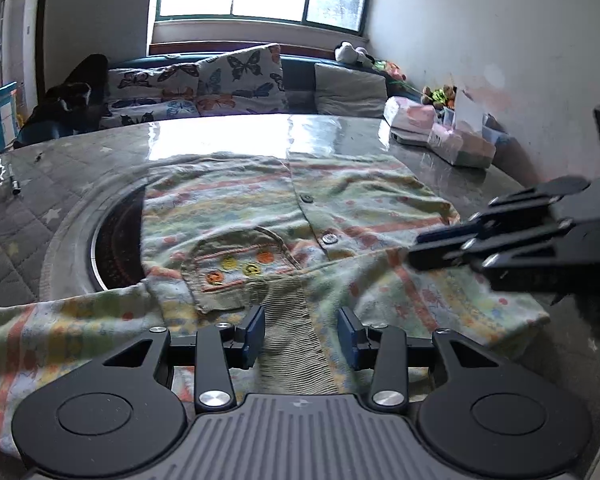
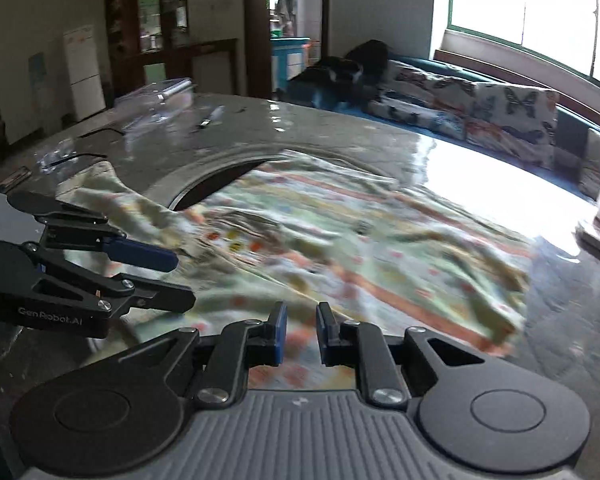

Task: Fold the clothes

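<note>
A pastel striped children's shirt [image 1: 240,200] with buttons and a front pocket [image 1: 236,268] lies spread on the glossy table [image 1: 220,136]. Its left side drapes over a round dark recess. My left gripper [image 1: 302,334] is open at the shirt's near edge. A ribbed knit band [image 1: 292,320] runs between its blue pads, which do not pinch it. My right gripper [image 2: 302,332] hovers low over the shirt's [image 2: 380,248] near right part. Its jaws are narrowly open and hold nothing. Each gripper shows in the other's view: the right gripper [image 1: 416,248], the left gripper [image 2: 184,280].
The round recess [image 1: 116,240] sits in the table, partly under the shirt. A pen [image 1: 14,180] lies far left. Pink and white boxes [image 1: 460,144] stand at the right by the wall. A sofa with butterfly cushions [image 1: 236,76] runs behind the table. A clear plastic container [image 2: 160,94] sits at the table's far edge.
</note>
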Tool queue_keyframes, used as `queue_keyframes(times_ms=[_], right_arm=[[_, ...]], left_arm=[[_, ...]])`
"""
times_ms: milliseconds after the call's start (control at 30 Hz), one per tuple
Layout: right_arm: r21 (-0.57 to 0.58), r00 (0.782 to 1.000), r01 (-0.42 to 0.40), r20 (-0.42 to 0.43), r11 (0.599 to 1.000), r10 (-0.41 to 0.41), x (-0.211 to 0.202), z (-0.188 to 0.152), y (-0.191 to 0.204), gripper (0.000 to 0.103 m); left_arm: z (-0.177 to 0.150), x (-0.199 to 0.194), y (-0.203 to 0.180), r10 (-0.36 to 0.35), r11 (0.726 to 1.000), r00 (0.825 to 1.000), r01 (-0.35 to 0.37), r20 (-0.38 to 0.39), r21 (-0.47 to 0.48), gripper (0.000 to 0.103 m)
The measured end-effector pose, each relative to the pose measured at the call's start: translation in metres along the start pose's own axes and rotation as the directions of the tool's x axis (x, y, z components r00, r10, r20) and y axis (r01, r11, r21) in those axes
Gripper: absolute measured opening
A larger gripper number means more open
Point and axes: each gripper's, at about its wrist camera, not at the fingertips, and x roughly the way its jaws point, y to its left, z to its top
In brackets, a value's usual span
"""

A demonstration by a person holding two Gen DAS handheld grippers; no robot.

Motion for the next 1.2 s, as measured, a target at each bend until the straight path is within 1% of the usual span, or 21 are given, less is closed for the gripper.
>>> queue_keyframes(times_ms=[100, 233, 300, 367, 467, 533, 567, 633, 733, 800, 900, 933, 1033, 1167, 1200], right_arm=[[-0.021, 0.999, -0.035, -0.008, 0.999, 0.035, 0.008, 0.002, 0.014, 0.016], [-0.073, 0.999, -0.043, -0.024, 0.996, 0.041, 0.015, -0.002, 0.031, 0.016], [-0.099, 0.999, -0.039, -0.018, 0.994, 0.037, 0.010, -0.002, 0.039, 0.018], [-0.113, 0.999, -0.050, -0.009, 0.992, 0.049, 0.005, -0.001, 0.044, 0.022], [-0.145, 0.997, -0.071, -0.019, 0.987, 0.069, 0.005, -0.004, 0.055, 0.023], [-0.181, 0.997, -0.075, -0.040, 0.981, 0.069, 0.013, -0.008, 0.063, 0.023], [-0.182, 0.997, -0.074, -0.035, 0.980, 0.069, 0.012, -0.007, 0.064, 0.023], [-0.180, 0.997, -0.073, -0.023, 0.981, 0.070, 0.011, -0.003, 0.064, 0.023], [-0.171, 0.998, -0.060, -0.007, 0.983, 0.060, 0.012, 0.003, 0.062, 0.027], [-0.156, 0.999, -0.039, -0.009, 0.987, 0.038, 0.018, 0.006, 0.056, 0.028], [-0.129, 0.998, -0.040, -0.043, 0.991, 0.035, 0.030, 0.003, 0.050, 0.028], [-0.124, 0.998, -0.042, -0.042, 0.991, 0.037, 0.030, 0.003, 0.049, 0.028], [-0.129, 0.999, -0.040, -0.028, 0.991, 0.037, 0.024, 0.004, 0.049, 0.028], [-0.136, 0.999, -0.038, -0.007, 0.990, 0.037, 0.015, 0.006, 0.051, 0.028], [-0.134, 0.999, -0.039, -0.003, 0.990, 0.039, 0.014, 0.007, 0.051, 0.028]], left_arm=[[-0.001, -0.013, 0.010, 0.028, 0.999, 0.999, -0.028, 0.017, -0.019, 0.042], [-0.004, -0.030, 0.029, 0.096, 0.994, 0.994, -0.093, 0.043, -0.061, 0.042], [-0.006, -0.039, 0.041, 0.136, 0.987, 0.989, -0.131, 0.054, -0.092, 0.044], [-0.009, -0.050, 0.053, 0.175, 0.978, 0.983, -0.166, 0.063, -0.126, 0.045], [-0.015, -0.063, 0.074, 0.237, 0.958, 0.969, -0.221, 0.069, -0.184, 0.049], [-0.020, -0.071, 0.089, 0.284, 0.937, 0.957, -0.263, 0.063, -0.230, 0.049], [-0.022, -0.074, 0.096, 0.306, 0.925, 0.950, -0.282, 0.060, -0.253, 0.049], [-0.027, -0.083, 0.111, 0.359, 0.898, 0.932, -0.329, 0.054, -0.293, 0.051], [-0.034, -0.094, 0.131, 0.430, 0.856, 0.902, -0.391, 0.045, -0.337, 0.052], [-0.036, -0.099, 0.143, 0.484, 0.822, 0.875, -0.439, 0.037, -0.363, 0.053], [-0.040, -0.104, 0.158, 0.553, 0.771, 0.832, -0.500, 0.026, -0.395, 0.057], [-0.041, -0.106, 0.163, 0.574, 0.753, 0.818, -0.518, 0.021, -0.407, 0.058], [-0.043, -0.103, 0.171, 0.582, 0.733, 0.813, -0.524, 0.000, -0.433, 0.060], [-0.046, -0.100, 0.181, 0.587, 0.708, 0.809, -0.530, -0.028, -0.467, 0.060], [-0.047, -0.099, 0.184, 0.588, 0.701, 0.808, -0.532, -0.036, -0.475, 0.059]])
